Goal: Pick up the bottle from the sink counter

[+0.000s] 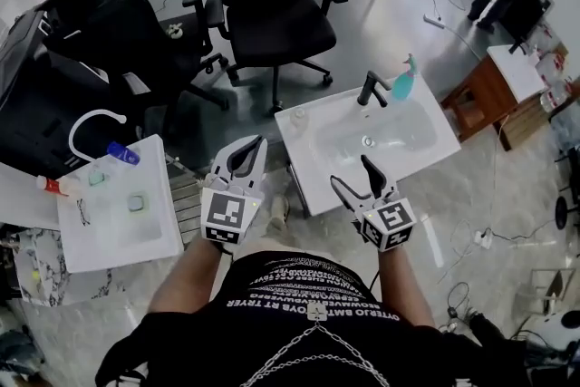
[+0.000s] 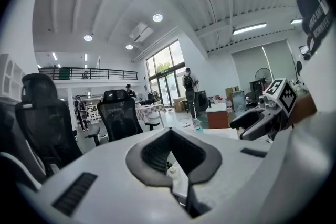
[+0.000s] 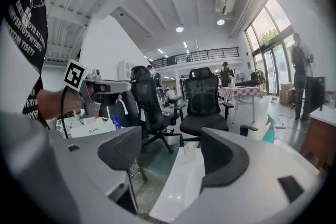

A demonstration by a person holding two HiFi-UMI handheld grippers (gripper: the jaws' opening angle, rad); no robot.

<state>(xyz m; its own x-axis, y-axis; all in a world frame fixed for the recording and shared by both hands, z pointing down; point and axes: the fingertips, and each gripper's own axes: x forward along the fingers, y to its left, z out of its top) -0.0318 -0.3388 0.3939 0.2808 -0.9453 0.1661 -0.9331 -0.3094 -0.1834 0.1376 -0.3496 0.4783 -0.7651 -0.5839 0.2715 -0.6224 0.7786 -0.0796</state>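
Observation:
A white sink counter (image 1: pixel 317 166) with a black faucet (image 1: pixel 370 89) stands ahead of me. A small white bottle (image 1: pixel 297 115) sits on its far left corner, and a teal spray bottle (image 1: pixel 403 79) stands by the faucet. My left gripper (image 1: pixel 246 157) hovers left of the counter's near corner, its fingertips together with nothing held. The right gripper (image 1: pixel 359 180) hangs open over the counter's near edge. The small white bottle (image 2: pixel 170 169) shows through the left gripper's hollow. In the right gripper view the small bottle (image 3: pixel 189 152) lies ahead between the spread jaws, the spray bottle (image 3: pixel 269 129) further right.
Two black office chairs (image 1: pixel 272 4) (image 1: pixel 136 45) stand behind the counter. A second white basin unit (image 1: pixel 145 240) at left carries a blue bottle (image 1: pixel 122 153) and small items. A wooden cabinet (image 1: pixel 489 95) stands right, with cables on the floor. People stand far off.

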